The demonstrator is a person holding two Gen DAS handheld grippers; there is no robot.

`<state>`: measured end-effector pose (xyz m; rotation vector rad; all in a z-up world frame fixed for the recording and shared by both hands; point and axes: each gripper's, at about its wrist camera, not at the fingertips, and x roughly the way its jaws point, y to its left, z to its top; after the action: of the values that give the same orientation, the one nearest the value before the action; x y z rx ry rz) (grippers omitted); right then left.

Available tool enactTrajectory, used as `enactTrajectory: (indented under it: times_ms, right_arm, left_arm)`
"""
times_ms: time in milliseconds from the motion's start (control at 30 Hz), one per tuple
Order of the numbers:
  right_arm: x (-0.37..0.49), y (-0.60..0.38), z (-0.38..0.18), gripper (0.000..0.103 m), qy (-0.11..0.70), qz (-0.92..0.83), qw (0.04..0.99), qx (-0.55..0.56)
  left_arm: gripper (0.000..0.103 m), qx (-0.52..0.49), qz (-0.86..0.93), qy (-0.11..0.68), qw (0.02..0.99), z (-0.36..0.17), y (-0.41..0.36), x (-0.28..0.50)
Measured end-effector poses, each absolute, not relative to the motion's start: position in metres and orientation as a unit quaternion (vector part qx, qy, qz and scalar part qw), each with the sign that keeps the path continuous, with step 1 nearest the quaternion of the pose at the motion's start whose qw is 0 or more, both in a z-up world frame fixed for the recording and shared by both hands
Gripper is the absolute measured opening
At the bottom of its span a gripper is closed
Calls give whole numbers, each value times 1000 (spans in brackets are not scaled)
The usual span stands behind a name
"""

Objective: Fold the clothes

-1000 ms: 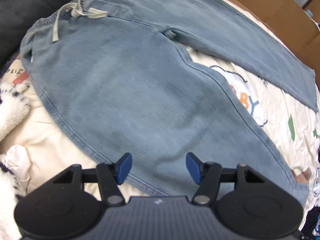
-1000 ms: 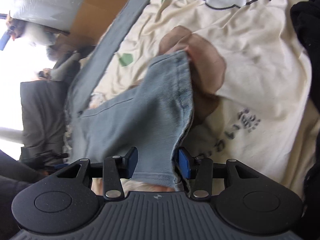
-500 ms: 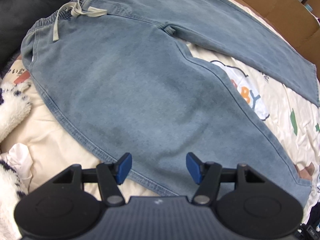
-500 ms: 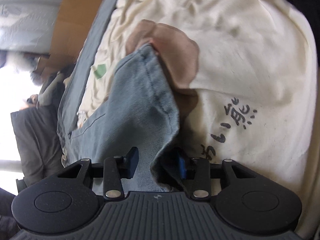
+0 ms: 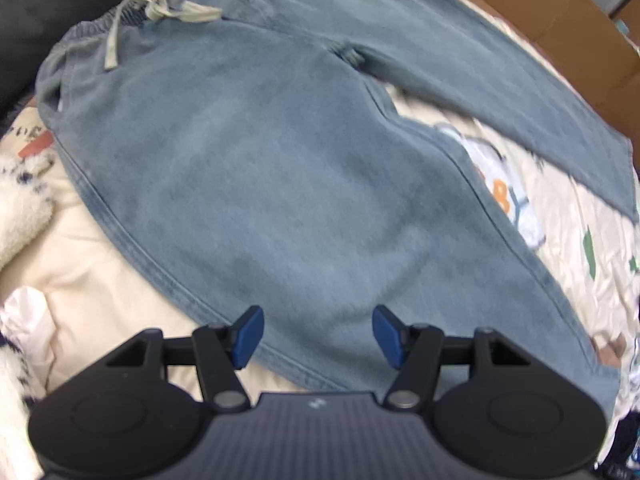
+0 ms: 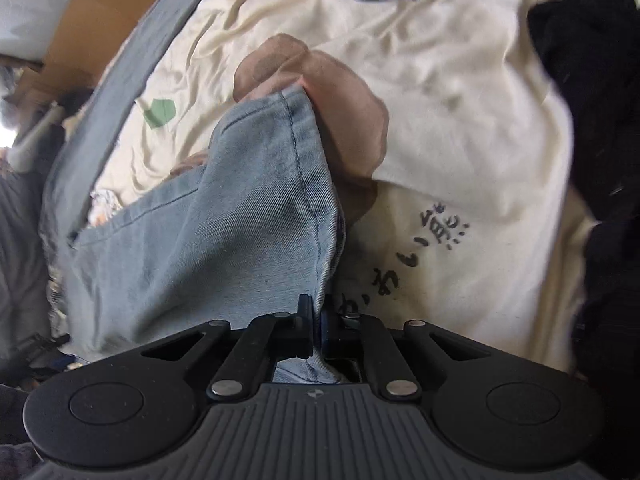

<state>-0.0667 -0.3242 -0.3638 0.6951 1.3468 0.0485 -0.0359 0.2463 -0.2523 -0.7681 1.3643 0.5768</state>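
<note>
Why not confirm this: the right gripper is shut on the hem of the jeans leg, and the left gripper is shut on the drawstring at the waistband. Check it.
Not quite. The left gripper is open and holds nothing; it hovers over the jeans, well away from the drawstring, as the left wrist view shows. The right gripper has just closed and is shut on the hem of the jeans leg.

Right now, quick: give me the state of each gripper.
Left gripper: open, empty, above the jeans.
Right gripper: just closed, shut on the hem of a jeans leg.
</note>
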Motion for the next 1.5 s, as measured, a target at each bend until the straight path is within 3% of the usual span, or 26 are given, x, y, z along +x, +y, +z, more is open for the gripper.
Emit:
enactTrajectory:
  times_ms: [200,367,667,733,767,800,867,1500]
  right_arm:
    - [-72,-326,-336,0,622,15,733,277]
    - [-78,-317,-329,0,623,3,733,273]
    - [-90,-316,-372,4,614,2,725,311]
    - [-90,-314,-384,9,614,10,725,313]
    - [-90,-313,-390,29,614,17,724,315]
    - [-91,-313,-393,39,611,25,726,316]
    - [-94,-313,-398,43,603,42,731,317]
    - [-128,-337,-430,43,540,79,654,524]
  left_arm:
    - [63,-409,302,556,658,-255,279,-60]
    - [56,-437,347,533,636,-262,310,-86]
    - [56,-456,416,518,592,-272,346,-115]
    - [56,-464,422,519,581,-277,346,-119]
    - [56,-470,425,517,576,-278,346,-121]
    - [56,-477,429,514,569,-280,346,-123]
    - [56,-483,436,512,560,-285,344,-125]
    - [59,-536,465,503,493,-299,327,-99]
